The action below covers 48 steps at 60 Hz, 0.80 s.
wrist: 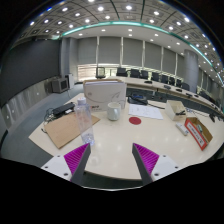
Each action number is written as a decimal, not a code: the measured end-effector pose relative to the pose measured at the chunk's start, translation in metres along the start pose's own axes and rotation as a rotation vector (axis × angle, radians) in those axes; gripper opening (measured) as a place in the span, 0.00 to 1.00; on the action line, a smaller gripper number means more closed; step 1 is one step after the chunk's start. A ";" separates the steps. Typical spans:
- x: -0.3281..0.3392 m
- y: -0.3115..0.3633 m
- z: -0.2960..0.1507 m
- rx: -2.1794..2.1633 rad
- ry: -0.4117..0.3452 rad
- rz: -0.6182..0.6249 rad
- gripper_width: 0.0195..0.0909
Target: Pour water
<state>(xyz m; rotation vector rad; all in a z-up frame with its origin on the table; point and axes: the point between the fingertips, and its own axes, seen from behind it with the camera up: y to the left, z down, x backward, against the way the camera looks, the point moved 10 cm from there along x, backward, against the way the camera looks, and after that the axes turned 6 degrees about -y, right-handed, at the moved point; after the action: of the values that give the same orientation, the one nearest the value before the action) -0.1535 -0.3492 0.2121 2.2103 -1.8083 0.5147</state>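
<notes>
A clear plastic bottle (85, 121) stands upright on the pale table (120, 145), beyond my left finger. A clear cup (115, 110) stands a little further back, to the right of the bottle. A small red round mat (135, 120) lies on the table to the right of the cup. My gripper (111, 160) is open above the near part of the table, with nothing between its fingers. The magenta pads (76, 155) face each other across a wide gap. Bottle and cup are both well ahead of the fingertips.
A flat cardboard box (63, 129) lies left of the bottle. A white machine (104, 94) stands behind the cup. On the right are a small white box (177, 108) and a reddish-brown box (198, 133). Desks with monitors (128, 73) fill the room behind.
</notes>
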 end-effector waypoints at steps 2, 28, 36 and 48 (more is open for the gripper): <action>-0.011 0.019 0.001 -0.005 -0.009 -0.012 0.93; -0.186 0.123 -0.002 -0.040 -0.148 0.091 0.78; -0.208 0.123 0.003 -0.057 -0.171 0.127 0.45; -0.209 0.128 -0.006 -0.073 -0.192 0.126 0.24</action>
<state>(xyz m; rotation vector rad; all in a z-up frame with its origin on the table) -0.3154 -0.1864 0.1262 2.1713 -2.0381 0.2618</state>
